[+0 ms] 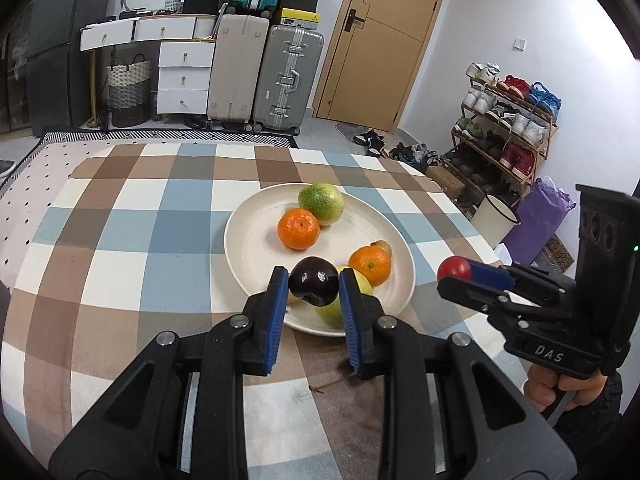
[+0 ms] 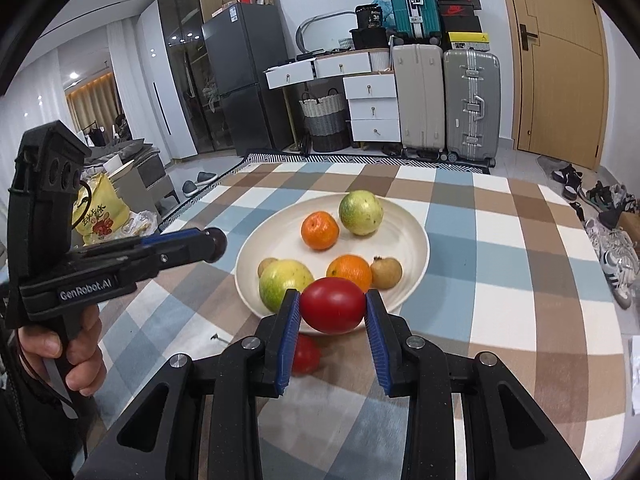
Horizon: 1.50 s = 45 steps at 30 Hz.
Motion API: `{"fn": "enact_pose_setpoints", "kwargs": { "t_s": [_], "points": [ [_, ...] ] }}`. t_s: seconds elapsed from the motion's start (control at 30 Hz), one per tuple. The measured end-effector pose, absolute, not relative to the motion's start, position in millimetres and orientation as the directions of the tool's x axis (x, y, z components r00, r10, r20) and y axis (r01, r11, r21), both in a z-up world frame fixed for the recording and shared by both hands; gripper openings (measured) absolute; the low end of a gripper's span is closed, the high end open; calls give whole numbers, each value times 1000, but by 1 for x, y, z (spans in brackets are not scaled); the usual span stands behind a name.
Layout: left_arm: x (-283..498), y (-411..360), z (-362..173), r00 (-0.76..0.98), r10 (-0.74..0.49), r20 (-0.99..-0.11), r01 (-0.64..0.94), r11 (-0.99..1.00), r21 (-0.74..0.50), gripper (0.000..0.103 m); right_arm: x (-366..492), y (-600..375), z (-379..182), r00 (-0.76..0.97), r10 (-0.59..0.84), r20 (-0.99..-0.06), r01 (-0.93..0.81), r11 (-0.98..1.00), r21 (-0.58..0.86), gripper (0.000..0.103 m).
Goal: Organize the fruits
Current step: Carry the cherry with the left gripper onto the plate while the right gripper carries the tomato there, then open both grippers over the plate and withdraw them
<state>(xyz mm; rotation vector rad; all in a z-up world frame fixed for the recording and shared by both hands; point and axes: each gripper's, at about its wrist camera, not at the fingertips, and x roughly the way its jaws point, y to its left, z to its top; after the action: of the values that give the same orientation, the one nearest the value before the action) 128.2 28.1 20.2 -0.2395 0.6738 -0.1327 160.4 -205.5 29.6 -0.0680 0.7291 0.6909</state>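
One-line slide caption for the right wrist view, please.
Right gripper holds a red tomato above the white plate of fruit.

plate (image 2: 416, 240) on table (image 2: 500, 280), fruits inside; suitcases (image 2: 472, 104) behind table

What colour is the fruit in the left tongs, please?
Dark purple plum, nearly black; clearest in the left wrist view.

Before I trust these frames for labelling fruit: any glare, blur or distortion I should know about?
Left wrist view: sharp, with small white glare spots on the dark plum held by the left tool; strong fisheye bending of the checked tablecloth, black vignette corners. Right wrist view: equally sharp, soft sheen on the red tomato in the right tool, same barrel distortion.
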Motion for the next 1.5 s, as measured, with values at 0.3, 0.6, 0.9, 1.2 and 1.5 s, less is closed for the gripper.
{"fn": "enact_pose_setpoints", "kwargs": {
  "t_s": [0.3,0.6,0.9,1.2,1.5],
  "points": [
    [161,33,15,776,-148,-613,7,974,-227,23,189,-200,35,548,561,-621,-595,783,182,33],
    [195,27,-4,760,-112,-641,-4,984,-177,23,222,-189,18,538,543,-645,-566,800,201,33],
    [207,20,-19,756,-86,-649,-6,990,-138,23,243,-179,-2,534,522,-665,-535,818,212,33],
    [211,20,-26,746,-83,-660,-10,991,-137,23,251,-181,-7,541,501,-676,-504,836,216,33],
    [208,19,-23,750,-83,-657,-4,992,-130,23,245,-179,-2,556,501,-663,-522,831,190,35]
  ]
}}
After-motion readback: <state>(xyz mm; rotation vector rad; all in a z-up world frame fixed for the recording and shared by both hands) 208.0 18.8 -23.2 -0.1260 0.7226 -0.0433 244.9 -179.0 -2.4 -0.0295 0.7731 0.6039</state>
